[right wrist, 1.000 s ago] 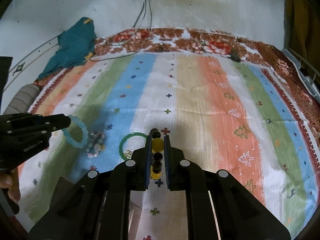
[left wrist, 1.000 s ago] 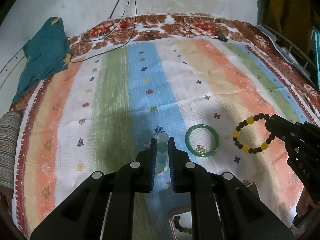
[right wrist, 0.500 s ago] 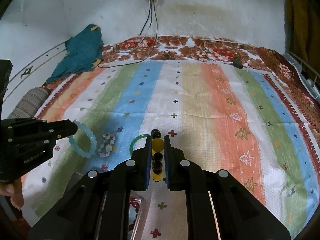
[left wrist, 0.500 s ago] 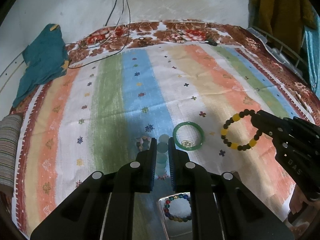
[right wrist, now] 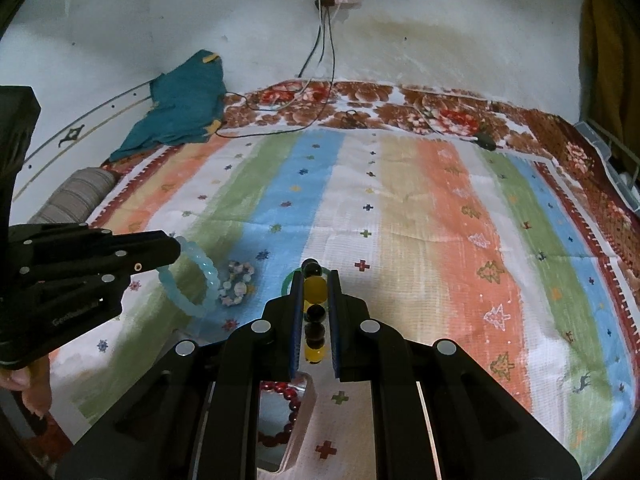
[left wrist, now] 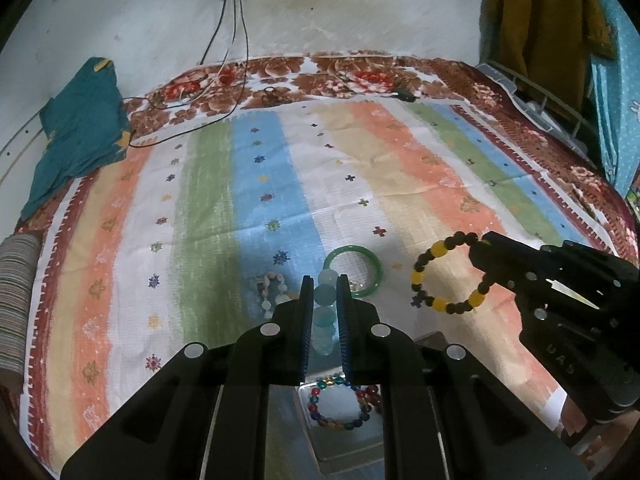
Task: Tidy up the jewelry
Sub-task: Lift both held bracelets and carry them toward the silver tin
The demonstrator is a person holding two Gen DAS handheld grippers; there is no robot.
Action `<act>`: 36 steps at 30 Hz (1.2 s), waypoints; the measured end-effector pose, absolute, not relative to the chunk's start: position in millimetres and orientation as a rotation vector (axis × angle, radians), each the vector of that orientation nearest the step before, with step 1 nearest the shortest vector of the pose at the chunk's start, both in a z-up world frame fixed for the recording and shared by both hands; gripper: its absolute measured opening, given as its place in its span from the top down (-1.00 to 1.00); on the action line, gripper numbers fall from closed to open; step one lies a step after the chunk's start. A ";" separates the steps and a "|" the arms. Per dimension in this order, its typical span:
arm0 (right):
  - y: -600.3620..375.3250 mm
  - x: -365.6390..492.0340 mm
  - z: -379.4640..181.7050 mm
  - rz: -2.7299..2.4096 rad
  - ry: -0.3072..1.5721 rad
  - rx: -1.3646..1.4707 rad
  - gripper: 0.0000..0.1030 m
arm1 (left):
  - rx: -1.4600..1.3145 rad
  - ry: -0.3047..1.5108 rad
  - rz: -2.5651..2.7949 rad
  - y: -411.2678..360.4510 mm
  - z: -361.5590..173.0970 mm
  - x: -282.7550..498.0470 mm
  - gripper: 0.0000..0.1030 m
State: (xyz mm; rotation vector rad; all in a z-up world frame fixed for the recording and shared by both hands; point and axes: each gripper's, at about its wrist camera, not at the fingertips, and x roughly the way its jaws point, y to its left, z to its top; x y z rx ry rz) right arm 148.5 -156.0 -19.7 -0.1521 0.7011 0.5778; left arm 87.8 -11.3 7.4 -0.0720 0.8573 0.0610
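My left gripper (left wrist: pixel 322 284) is shut on a pale blue bead bracelet (left wrist: pixel 325 312), which hangs as a ring in the right wrist view (right wrist: pixel 192 280). My right gripper (right wrist: pixel 315 280) is shut on a black-and-yellow bead bracelet (right wrist: pixel 314 312), seen as a ring in the left wrist view (left wrist: pixel 444 276). Both are held above the striped cloth. A green bangle (left wrist: pixel 360 268) and a pastel bead bracelet (left wrist: pixel 272 288) lie on the cloth ahead. A metal tray (left wrist: pixel 340 432) below holds a multicoloured bracelet (left wrist: pixel 340 404) and a dark red one (right wrist: pixel 284 400).
A teal garment (left wrist: pixel 80 132) and black cables (left wrist: pixel 200 116) lie at the far edge of the bed by the wall. A striped roll (left wrist: pixel 16 300) sits at the left edge. A wire rack (left wrist: pixel 540 96) stands at the right.
Both grippers have pulled back and risen with their bracelets. The tray with bracelets has come into view beneath them.
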 end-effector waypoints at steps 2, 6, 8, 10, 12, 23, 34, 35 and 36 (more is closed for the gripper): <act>-157.3 146.1 -17.8 0.591 0.703 -0.144 0.76 | -0.072 0.854 0.054 -13.4 9.1 84.9 0.79; -157.9 141.5 -16.5 0.601 0.703 -0.146 0.76 | -0.073 0.849 0.042 -16.4 11.9 80.3 0.79; -158.5 139.1 -16.0 0.605 0.702 -0.145 0.76 | -0.077 0.846 0.038 -16.8 13.5 78.2 0.79; -159.1 136.9 -14.7 0.612 0.701 -0.143 0.76 | -0.082 0.846 0.034 -17.7 14.1 75.8 0.79; -159.7 133.8 -13.2 0.620 0.699 -0.137 0.76 | -0.082 0.850 0.032 -18.5 13.1 74.2 0.79; -157.6 114.4 -13.1 0.662 0.708 -0.143 0.76 | -0.081 0.850 0.014 -25.4 15.4 57.6 0.79; -155.1 95.2 -15.8 0.706 0.726 -0.158 0.76 | -0.091 0.851 -0.010 -34.2 18.3 37.2 0.79; -154.2 93.1 -16.1 0.712 0.727 -0.162 0.76 | -0.094 0.855 -0.010 -34.1 17.9 36.6 0.78; -154.1 92.3 -16.7 0.716 0.731 -0.162 0.76 | -0.099 0.861 -0.009 -33.5 17.2 35.9 0.78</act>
